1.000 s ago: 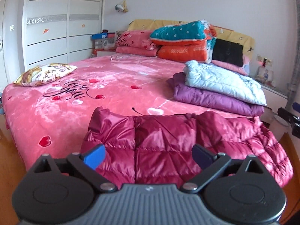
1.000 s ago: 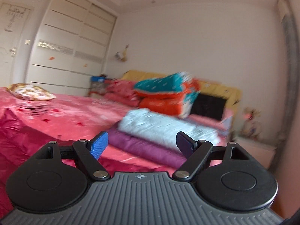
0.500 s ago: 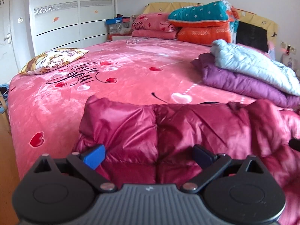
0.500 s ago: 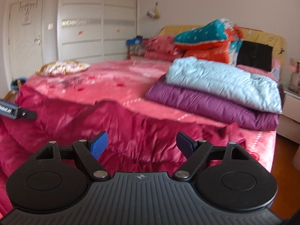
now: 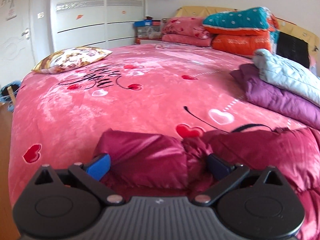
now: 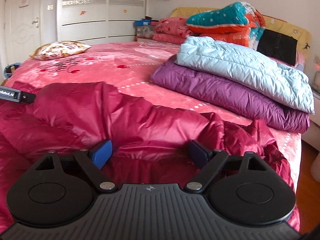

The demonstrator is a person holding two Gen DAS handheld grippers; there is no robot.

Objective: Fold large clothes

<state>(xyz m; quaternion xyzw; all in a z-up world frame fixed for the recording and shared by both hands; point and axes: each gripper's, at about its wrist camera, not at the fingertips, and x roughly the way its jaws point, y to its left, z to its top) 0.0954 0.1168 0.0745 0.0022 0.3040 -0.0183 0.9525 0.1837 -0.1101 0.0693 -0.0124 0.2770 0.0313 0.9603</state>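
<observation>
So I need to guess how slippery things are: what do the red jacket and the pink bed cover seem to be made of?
The red jacket looks like a quilted, padded coat with a thin synthetic shell, perhaps nylon: it has a glossy sheen, stitched puffy sections and sharp crinkles. The pink bed cover looks like plush fleece or velvet: matte, softly mottled pile with printed hearts. Neither can be confirmed by sight.

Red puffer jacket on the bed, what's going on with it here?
A person with two handheld grippers is working on the dark red down jacket spread at the foot of the pink bed. The left gripper and right gripper are both open, low over its fabric. Two folded jackets sit stacked nearby.
</observation>
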